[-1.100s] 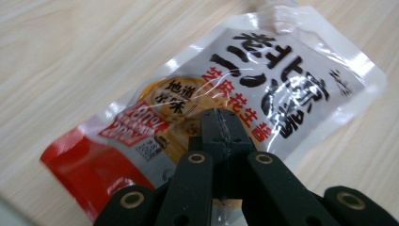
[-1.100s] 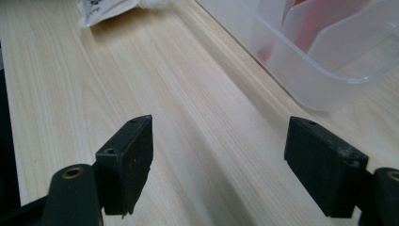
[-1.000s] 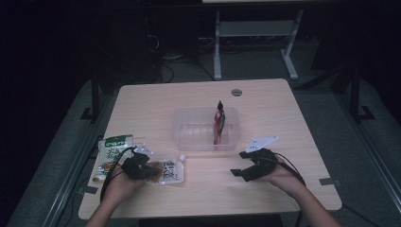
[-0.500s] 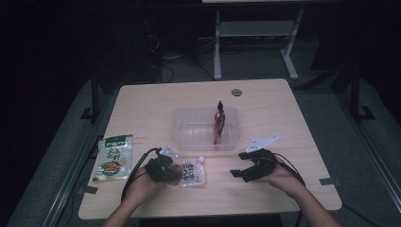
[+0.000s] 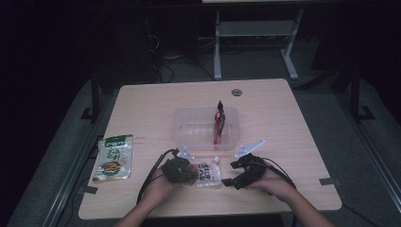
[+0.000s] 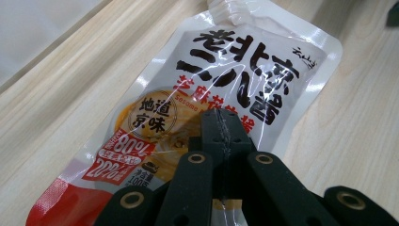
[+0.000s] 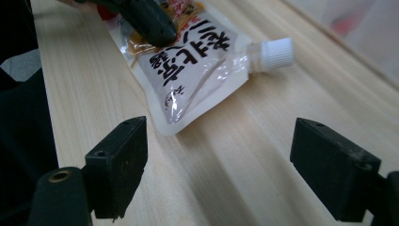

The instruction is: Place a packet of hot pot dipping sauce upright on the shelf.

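Spouted sauce pouch [image 5: 204, 172] dragged rightward along bench [image 5: 293, 123] front edge, now lower centre of high view, clear of green packet [image 5: 113, 157]. Left gripper [image 5: 182, 170] clamped on pouch. Right gripper [image 5: 235, 177] jaws just widened, empty, facing pouch spout; handover likely next.

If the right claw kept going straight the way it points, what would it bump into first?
Most likely the sauce pouch, around its bottom corner. The right claw is open and aims along bare table toward it. How close they are is hard to judge.
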A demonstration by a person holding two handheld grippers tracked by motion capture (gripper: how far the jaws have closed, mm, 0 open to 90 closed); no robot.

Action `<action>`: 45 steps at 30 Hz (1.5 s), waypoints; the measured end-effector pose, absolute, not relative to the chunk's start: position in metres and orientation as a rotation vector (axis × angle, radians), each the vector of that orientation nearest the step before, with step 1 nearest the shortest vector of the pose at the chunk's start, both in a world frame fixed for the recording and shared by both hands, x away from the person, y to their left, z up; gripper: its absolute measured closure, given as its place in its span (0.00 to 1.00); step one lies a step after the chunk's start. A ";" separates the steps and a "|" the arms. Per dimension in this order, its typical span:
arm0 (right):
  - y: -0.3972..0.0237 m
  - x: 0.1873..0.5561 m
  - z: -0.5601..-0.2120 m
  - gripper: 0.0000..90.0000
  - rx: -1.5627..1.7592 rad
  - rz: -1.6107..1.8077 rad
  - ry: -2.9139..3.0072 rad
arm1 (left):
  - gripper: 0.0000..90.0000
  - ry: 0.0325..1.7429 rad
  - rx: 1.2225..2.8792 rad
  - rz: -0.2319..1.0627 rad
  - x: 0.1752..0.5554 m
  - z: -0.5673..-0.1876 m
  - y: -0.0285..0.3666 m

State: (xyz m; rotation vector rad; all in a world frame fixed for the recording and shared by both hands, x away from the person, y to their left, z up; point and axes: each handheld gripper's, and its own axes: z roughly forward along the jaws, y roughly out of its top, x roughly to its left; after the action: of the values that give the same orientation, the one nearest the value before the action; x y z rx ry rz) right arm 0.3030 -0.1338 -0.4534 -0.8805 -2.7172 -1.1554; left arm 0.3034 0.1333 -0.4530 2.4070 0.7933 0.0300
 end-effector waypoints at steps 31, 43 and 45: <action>-0.095 0.311 -0.469 0.52 -0.840 -1.171 -2.580 | 1.00 0.816 2.343 -0.034 0.305 -0.457 0.135; -0.093 0.315 -0.469 0.86 -0.799 -1.135 -2.623 | 1.00 0.805 2.323 -0.048 0.305 -0.458 0.137; -0.091 0.316 -0.465 0.91 -0.753 -1.133 -2.649 | 1.00 0.804 2.313 -0.052 0.304 -0.458 0.138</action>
State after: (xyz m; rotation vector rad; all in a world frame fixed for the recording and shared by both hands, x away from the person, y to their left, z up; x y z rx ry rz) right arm 0.3162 -0.0905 -0.4655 -0.7525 -2.6492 -1.1332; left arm 0.3043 0.1377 -0.4577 2.3129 0.8041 -0.0523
